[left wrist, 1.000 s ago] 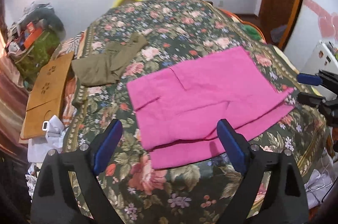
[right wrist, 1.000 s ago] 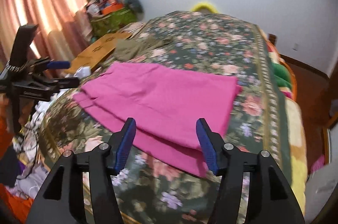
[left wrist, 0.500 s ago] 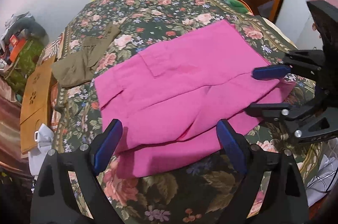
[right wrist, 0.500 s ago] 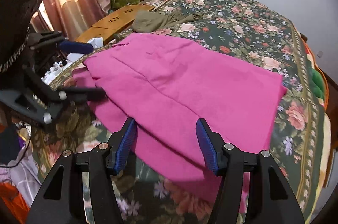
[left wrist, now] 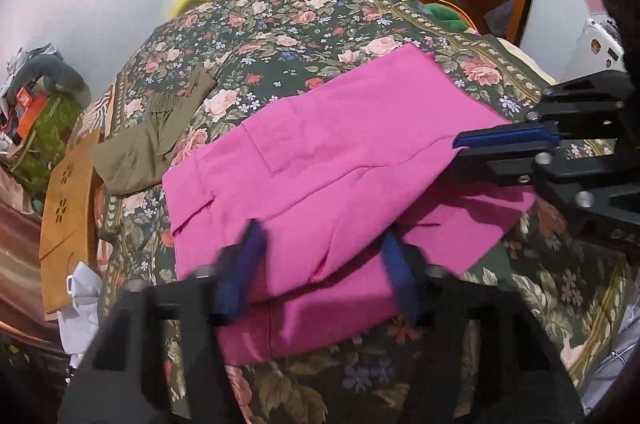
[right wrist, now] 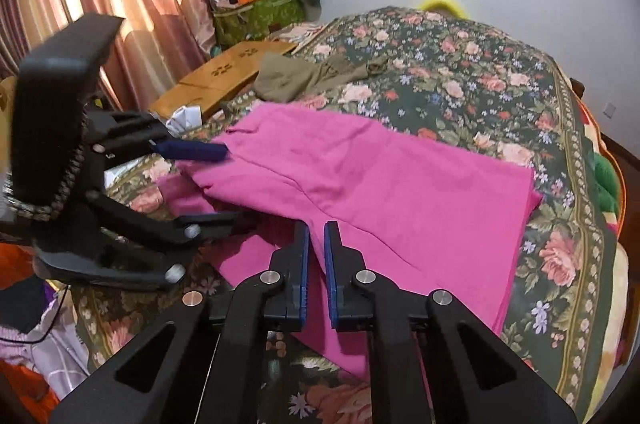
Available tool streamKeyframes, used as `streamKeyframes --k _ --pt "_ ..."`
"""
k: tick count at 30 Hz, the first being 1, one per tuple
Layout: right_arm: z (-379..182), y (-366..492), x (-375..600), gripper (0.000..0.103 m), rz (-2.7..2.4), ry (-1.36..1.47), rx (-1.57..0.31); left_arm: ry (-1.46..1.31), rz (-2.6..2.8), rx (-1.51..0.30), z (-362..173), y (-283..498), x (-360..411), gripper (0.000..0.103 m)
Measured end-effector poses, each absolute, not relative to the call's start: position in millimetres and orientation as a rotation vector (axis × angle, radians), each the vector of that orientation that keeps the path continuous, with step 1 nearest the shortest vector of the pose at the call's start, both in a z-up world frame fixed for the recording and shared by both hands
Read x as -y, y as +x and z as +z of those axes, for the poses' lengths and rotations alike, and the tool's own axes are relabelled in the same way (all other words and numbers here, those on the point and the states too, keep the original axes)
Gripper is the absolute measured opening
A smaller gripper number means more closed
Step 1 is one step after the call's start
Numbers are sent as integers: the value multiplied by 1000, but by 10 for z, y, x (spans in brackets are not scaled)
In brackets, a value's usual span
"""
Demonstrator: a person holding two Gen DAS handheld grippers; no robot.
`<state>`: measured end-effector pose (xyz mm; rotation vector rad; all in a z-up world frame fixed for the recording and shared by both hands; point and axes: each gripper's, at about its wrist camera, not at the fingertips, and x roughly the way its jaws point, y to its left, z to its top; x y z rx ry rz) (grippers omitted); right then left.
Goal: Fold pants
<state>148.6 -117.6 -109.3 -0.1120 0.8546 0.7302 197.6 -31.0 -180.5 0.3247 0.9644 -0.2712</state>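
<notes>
Floral bed (left wrist: 304,16), pink pants (left wrist: 340,152) (half folded), right tongs (right wrist: 316,236) pinching hem

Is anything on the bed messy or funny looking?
Yes. The pink pants lie unevenly: the top layer sits askew, so a strip of the lower layer pokes out along the near edge. Behind them, an olive garment lies crumpled on the flowery bedspread.

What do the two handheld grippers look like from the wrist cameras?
Both match: the left gripper and right gripper have angular matte-black frames with triangular cutouts, silver round pivot pins and blue pads on the fingers. No hands or sleeves show.
</notes>
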Motion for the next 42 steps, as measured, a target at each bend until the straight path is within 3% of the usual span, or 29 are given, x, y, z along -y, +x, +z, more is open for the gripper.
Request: streamKeyframes --k 2,5,19,26,35,42 --pt "-1055 1483 1186 6 731 -111 -845 313 -280 -966 -1792 2003 303 21" --pt "-1005 1454 1202 6 735 -114 -833 295 -290 -947 -1731 1981 294 12" --pt "-1029 1226 1266 6 734 -152 -844 292 -315 -975 -1769 1678 339 9" --pt "-1041 1209 1410 7 721 -62 -902 214 -339 -994 -1688 1544 240 17" --pt "-896 1301 1401 25 699 37 -866 100 -345 -969 -1400 1516 23 20" --pt "-1010 1415 1205 39 694 50 -890 -9 -272 -944 -1329 1774 -139 47"
